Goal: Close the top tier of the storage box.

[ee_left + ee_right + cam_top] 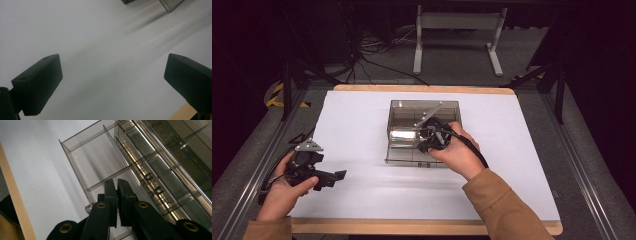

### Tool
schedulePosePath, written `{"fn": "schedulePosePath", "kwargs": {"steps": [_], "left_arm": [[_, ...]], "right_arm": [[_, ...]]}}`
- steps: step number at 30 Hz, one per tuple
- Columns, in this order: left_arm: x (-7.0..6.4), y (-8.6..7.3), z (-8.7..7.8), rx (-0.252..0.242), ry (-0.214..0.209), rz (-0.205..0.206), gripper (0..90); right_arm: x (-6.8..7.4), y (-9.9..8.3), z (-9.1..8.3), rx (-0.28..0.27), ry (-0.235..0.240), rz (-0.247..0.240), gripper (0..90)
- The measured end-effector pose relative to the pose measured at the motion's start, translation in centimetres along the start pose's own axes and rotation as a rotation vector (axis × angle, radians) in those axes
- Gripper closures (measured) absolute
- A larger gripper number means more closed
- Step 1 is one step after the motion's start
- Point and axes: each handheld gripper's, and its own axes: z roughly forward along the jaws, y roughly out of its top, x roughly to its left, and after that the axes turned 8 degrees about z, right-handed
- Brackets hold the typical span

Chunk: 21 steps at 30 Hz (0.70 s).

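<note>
Clear acrylic drawer box [422, 130] lies directly under the right gripper [432, 137], whose jaws are pressed together, empty; the left gripper [334, 176], jaws spread, waits well apart.

Camera layout: one fixed overhead view, two tool-mounted close views.

The high view looks forward and down from the person's side, taking in the whole white worktop [362, 120], the clear divided box [404, 122] at its centre and the floor beyond. The left gripper view rides low over the worktop, looking along wide-apart jaws of the left tool [112, 82]; a box corner sits at its top edge. The right gripper view, rolled sideways, looks from very near into the box compartments past the right tool [117, 186]. All three views share the box and worktop.
</note>
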Motion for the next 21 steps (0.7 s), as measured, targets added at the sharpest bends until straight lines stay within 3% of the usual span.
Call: {"fn": "schedulePosePath", "kwargs": {"steps": [21], "left_arm": [[0.0, 0.0, 0.1, 0.003, -0.001, 0.002, 2.4]], "right_arm": [[-0.8, -0.7, 1.8, 0.048, 0.001, 0.013, 87.1]]}}
